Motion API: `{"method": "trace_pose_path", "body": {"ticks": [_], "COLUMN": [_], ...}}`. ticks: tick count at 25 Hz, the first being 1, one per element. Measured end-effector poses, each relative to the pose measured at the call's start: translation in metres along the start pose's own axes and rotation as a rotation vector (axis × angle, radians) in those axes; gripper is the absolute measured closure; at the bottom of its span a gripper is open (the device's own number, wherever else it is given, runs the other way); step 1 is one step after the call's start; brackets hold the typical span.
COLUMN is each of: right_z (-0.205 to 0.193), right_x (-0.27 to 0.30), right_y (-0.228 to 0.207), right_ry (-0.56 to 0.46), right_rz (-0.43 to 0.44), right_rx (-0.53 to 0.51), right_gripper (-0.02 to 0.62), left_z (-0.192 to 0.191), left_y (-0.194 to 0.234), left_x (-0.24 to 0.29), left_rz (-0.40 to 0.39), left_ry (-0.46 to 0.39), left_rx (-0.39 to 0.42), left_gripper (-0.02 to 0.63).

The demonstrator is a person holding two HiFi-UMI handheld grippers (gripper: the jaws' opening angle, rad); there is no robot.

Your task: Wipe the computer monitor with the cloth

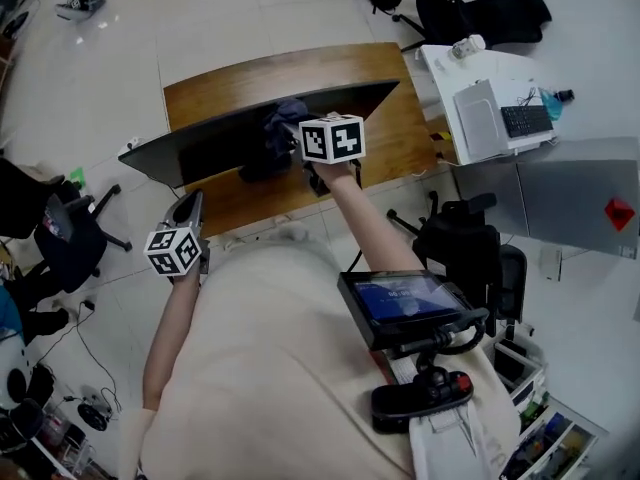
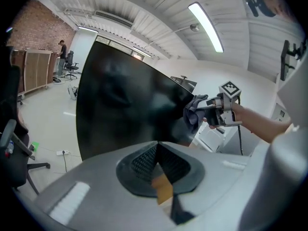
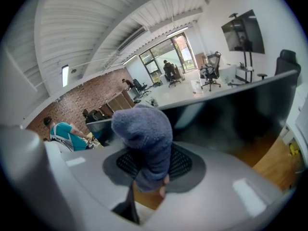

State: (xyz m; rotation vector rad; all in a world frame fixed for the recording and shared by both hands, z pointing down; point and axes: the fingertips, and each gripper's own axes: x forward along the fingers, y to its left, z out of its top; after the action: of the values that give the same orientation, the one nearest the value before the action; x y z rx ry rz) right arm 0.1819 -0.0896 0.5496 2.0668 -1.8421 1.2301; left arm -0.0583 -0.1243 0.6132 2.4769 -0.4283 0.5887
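Note:
The black computer monitor [image 1: 215,138] stands on a wooden desk [image 1: 395,143]; its dark screen fills the left gripper view [image 2: 125,109] and runs across the right gripper view [image 3: 231,112]. My right gripper [image 1: 292,128] is shut on a blue-grey cloth [image 1: 283,116], which it holds against the upper middle of the screen. In the right gripper view the cloth [image 3: 144,138] bulges out of the jaws. My left gripper [image 1: 188,210] hangs off the monitor's left end, shut and holding nothing [image 2: 158,165]. It looks along the screen at the cloth [image 2: 193,113].
A black office chair [image 1: 65,238] stands left of the desk. Another dark chair [image 1: 465,243] and a white side table [image 1: 490,108] with a keyboard are at the right. A small screen device [image 1: 400,303] sits on the person's chest. Several people are far back in the room.

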Motion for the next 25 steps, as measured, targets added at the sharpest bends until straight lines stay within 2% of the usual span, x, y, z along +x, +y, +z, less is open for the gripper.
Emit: {"method": "trace_pose_path", "body": {"ticks": [4, 14, 20, 25], "right_z": [0.004, 0.006, 0.010, 0.016], "right_x": [-0.013, -0.039, -0.061, -0.090], "right_y": [-0.028, -0.082, -0.115, -0.148], "right_ry": [-0.001, -0.033, -0.038, -0.081], "right_rz": [-0.044, -0.114, -0.203, -0.268], "right_rx": [-0.027, 0.006, -0.064, -0.051], "right_gripper": [0.480, 0.480, 0.480, 0.480], "left_z": [-0.001, 0.001, 0.002, 0.002], "left_y": [-0.012, -0.023, -0.037, -0.044], "left_x": [0.014, 0.025, 0.037, 0.045], "left_rz": [-0.005, 0.009, 0.011, 0.020], "left_ry": [0.004, 0.005, 0.001, -0.001], "left_rx": [0.007, 0.017, 0.028, 0.025], "left_gripper": [0.606, 0.606, 0.606, 0.606]}}
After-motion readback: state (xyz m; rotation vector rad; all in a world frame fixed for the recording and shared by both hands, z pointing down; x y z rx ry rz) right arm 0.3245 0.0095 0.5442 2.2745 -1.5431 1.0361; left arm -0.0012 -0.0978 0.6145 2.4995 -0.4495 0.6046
